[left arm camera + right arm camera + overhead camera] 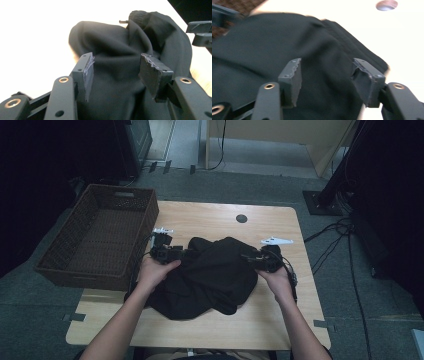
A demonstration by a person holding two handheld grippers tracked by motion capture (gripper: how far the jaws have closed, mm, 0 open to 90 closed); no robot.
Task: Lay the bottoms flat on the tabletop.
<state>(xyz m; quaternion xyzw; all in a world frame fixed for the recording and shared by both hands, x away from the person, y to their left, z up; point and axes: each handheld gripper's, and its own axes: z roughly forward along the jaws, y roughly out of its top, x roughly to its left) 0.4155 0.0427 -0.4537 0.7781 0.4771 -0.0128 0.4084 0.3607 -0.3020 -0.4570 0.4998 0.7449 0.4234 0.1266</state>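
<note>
Both grippers, left [115, 72] & right [325, 80], are gaping apart over the black garment [210, 275]; should bite deeper, at 9 & 3 o'clock.

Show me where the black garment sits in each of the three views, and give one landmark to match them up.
High view: black garment bunched at the table's middle, between both hands.
Left gripper view: it spreads behind and between the open jaws, right of centre.
Right gripper view: it covers the left and centre.
Shared landmark: the pale tabletop; the woven basket shows in two.
</note>
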